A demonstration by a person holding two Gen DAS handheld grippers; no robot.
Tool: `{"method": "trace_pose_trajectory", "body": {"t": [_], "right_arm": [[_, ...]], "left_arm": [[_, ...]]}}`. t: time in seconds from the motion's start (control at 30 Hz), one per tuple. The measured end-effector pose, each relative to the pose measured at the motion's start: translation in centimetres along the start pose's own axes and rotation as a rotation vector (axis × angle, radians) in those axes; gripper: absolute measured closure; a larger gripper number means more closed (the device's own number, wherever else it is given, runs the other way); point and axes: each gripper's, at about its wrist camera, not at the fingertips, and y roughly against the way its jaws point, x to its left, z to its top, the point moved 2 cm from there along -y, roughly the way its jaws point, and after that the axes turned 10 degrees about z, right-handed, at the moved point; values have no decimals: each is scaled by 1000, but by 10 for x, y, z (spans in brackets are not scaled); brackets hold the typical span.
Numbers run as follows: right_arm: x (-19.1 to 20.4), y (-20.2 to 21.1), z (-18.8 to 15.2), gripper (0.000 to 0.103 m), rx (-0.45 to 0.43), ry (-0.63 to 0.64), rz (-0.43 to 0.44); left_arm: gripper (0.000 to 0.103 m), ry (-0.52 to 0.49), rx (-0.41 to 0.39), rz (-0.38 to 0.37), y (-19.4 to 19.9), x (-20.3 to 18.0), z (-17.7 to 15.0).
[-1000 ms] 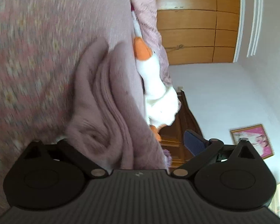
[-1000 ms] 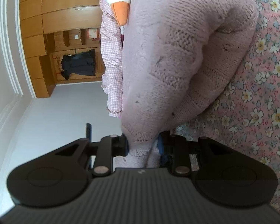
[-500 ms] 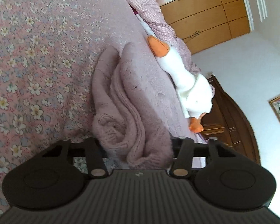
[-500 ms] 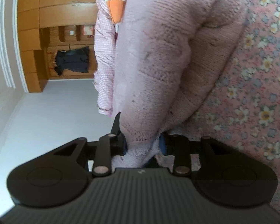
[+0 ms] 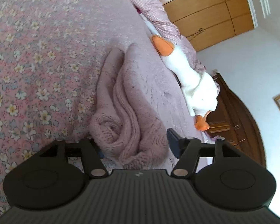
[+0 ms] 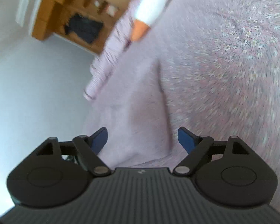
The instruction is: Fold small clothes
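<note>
Left view alone shows sweater [image 5: 132, 115] folds (right blurred).

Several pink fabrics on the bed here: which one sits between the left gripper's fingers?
The bunched knitted pink garment, plain and ribbed. The flowered bedspread lies flat beneath it, and the checked pink fabric sits farther off beside the white goose toy.

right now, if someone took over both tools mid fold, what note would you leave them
Left tool: open, fingers either side of the bunched end of the pink knit sweater, not clamped.
Right tool: open, empty; view is blurred.
The sweater lies folded over in layers on the floral bedspread, beside a plush goose.
Done: a rough fold.
Left: probably square up the bunched end and flatten it.
</note>
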Motion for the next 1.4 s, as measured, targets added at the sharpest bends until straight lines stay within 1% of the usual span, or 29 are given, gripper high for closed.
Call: {"method": "trace_pose_trajectory", "body": {"t": [0.03, 0.07, 0.13, 0.2, 0.27, 0.33, 0.47, 0.57, 0.63, 0.7, 0.73, 0.77, 0.8, 0.87, 0.9, 0.97, 1.0, 1.1, 1.17, 1.27, 1.33, 1.4], "right_arm": [[-5, -7, 6, 19, 38, -2, -12], [-9, -13, 8, 19, 65, -4, -24], [-12, -25, 9, 19, 86, 16, -82], [-17, -35, 6, 19, 127, 19, -54], [-19, -40, 10, 19, 140, -5, -24], [-19, -55, 14, 19, 173, -30, 9], [-16, -86, 14, 19, 273, -56, 75], [-12, -102, 16, 18, 280, -32, 89], [-11, -99, 16, 20, 279, -48, 93], [-14, -93, 14, 29, 291, -54, 101], [-18, -87, 12, 29, 297, -79, 118], [-21, -83, 11, 31, 300, -101, 143], [-24, -79, 9, 36, 297, -112, 155], [-28, -75, 9, 38, 283, -130, 158], [-27, -75, 9, 42, 282, -129, 157], [-19, -73, 7, 53, 285, -56, 103], [-15, -72, 6, 56, 271, -41, 102], [-6, -54, 3, 58, 216, -80, 166], [3, -39, 7, 58, 195, -101, 187], [19, -14, 15, 58, 179, -98, 175], [30, 6, 23, 59, 161, -94, 177], [38, 24, 33, 59, 144, -80, 174]], "left_arm": [[58, 4, -3, 8, -1, 1, -1], [59, 26, 5, 0, -1, 3, -1], [64, 62, 20, -17, -1, 7, 0], [65, 52, 28, -16, 2, 7, 2], [65, 49, 35, -16, 4, 6, 2], [65, 50, 37, -17, 3, 7, 2], [65, 79, 53, -27, 1, 12, 3], [65, 88, 58, -31, 1, 14, 4], [65, 91, 60, -35, 5, 19, 3], [65, 97, 65, -37, 7, 22, 3], [65, 103, 67, -38, 8, 24, 2], [65, 110, 69, -39, 8, 26, 2], [65, 114, 69, -41, 8, 27, 2], [65, 108, 68, -40, 8, 27, 0], [66, 95, 67, -40, 9, 25, 0], [68, 76, 77, -52, 11, 23, -1], [69, 75, 82, -60, 14, 23, -2], [69, 85, 84, -68, 27, 17, -5], [69, 74, 84, -81, 37, 5, -8], [69, 59, 89, -89, 51, -18, -15], [69, 72, 99, -109, 55, -32, -19], [69, 57, 102, -127, 58, -49, -23]]}}
